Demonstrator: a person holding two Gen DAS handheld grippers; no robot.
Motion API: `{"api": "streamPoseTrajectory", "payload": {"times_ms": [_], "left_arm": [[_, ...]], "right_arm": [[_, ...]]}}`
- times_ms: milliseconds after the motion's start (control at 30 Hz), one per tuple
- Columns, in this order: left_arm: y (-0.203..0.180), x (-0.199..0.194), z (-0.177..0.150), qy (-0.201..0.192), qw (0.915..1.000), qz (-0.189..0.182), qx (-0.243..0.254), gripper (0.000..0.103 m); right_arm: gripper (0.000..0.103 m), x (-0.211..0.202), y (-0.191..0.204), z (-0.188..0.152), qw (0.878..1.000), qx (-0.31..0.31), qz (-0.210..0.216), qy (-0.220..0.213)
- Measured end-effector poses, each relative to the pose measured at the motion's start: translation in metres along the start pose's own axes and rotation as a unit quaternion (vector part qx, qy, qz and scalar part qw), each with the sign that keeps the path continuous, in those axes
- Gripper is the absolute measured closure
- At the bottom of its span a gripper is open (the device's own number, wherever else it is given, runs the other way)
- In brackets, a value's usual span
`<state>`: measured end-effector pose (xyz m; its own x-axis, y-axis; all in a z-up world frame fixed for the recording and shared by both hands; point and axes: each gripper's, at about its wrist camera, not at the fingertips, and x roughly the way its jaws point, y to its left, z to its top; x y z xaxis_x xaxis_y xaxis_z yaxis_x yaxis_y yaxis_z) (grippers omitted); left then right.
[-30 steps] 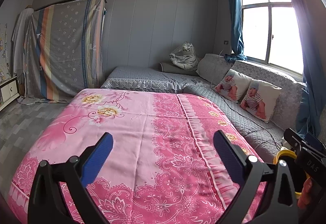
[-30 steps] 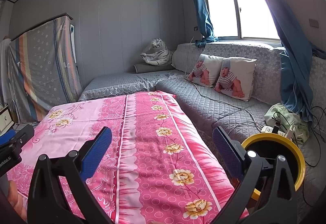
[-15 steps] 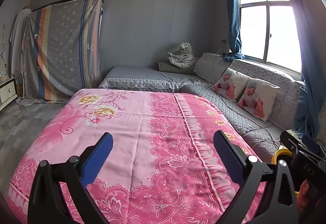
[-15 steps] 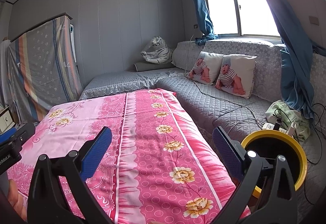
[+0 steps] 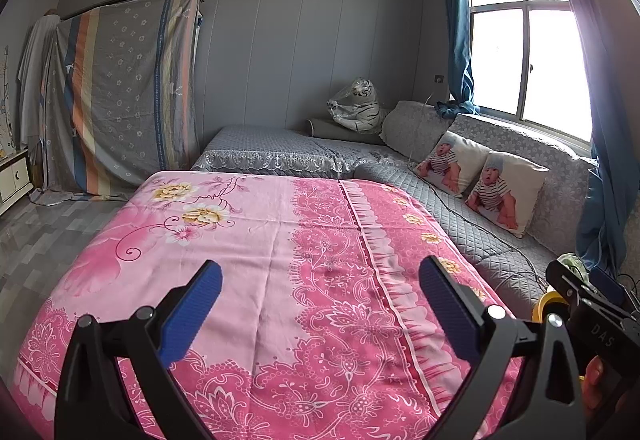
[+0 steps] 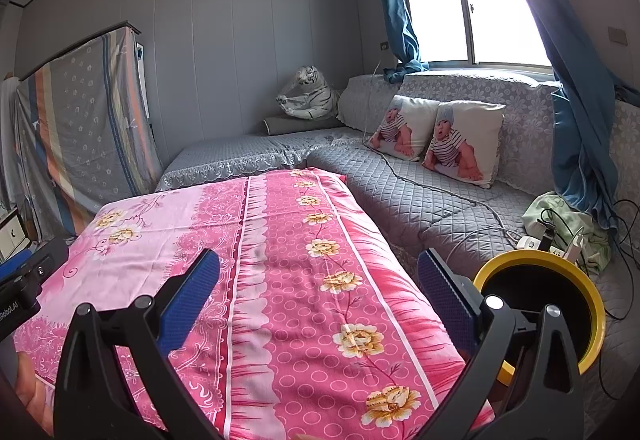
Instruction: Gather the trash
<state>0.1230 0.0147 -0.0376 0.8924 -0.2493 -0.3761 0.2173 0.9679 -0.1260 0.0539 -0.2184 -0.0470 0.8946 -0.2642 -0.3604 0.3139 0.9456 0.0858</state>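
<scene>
My left gripper (image 5: 320, 296) is open and empty above the near part of a table covered by a pink flowered cloth (image 5: 280, 248). My right gripper (image 6: 320, 292) is open and empty above the same cloth (image 6: 304, 260). A yellow bin with a black inside (image 6: 560, 280) stands right of the table, just beyond my right finger; its rim shows in the left wrist view (image 5: 546, 302). I see no trash on the cloth in either view.
A grey quilted corner sofa (image 6: 420, 192) runs behind and right of the table, with two baby-print pillows (image 6: 436, 136), a plush tiger (image 6: 308, 96), cables and a power strip (image 6: 548, 244). A draped wardrobe (image 5: 120, 96) stands at the left.
Both grippers have tilted slightly; the scene has shifted a little in each view. The jaws have stayed open and empty.
</scene>
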Motion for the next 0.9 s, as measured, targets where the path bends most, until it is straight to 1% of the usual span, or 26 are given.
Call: {"api": "streamPoseTrajectory", "payload": {"times_ms": [900], "left_arm": [[-0.0007,0.0024,-0.0011,0.000,1.0000,-0.007,0.003,0.008]], "right_arm": [[0.008,0.0059,0.0011,-0.0048,1.000,-0.001,0.004,0.005]]}}
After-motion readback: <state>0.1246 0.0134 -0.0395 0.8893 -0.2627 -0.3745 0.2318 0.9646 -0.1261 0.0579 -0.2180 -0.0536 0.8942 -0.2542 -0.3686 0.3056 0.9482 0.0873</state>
